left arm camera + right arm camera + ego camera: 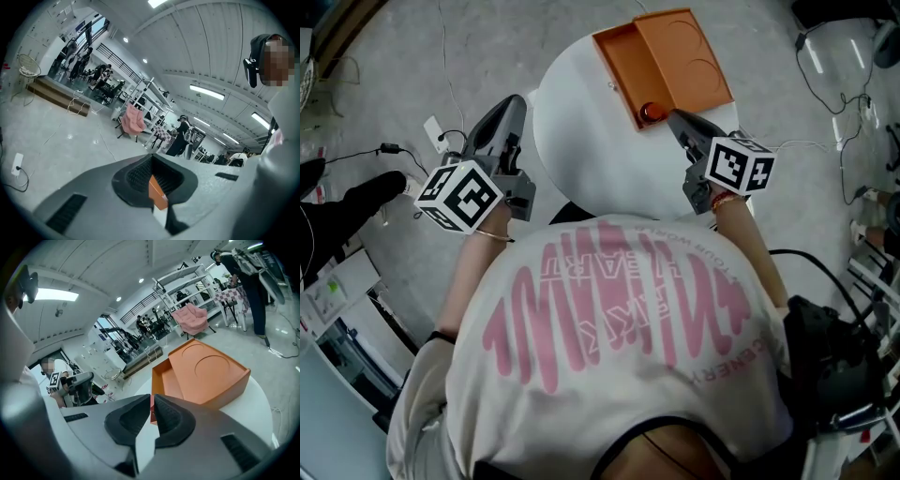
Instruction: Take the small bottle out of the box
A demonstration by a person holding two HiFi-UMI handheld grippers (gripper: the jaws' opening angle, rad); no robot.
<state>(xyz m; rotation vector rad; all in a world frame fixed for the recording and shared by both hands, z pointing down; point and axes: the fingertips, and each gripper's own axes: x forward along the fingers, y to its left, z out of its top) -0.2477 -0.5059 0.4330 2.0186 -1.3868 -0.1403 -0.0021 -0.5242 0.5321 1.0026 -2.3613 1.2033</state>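
On round white table (572, 131), orange box (622, 70) with lid (686, 52) slid right, leaving the left part of the tray uncovered. Inside the box, at its near corner: small bottle (652, 112), red-brown top up. Just right of the bottle: right gripper (673, 116), jaws clenched on nothing; contact with the bottle not discernible. Well left, by the table's left edge: left gripper (514, 101), likewise clenched and empty.
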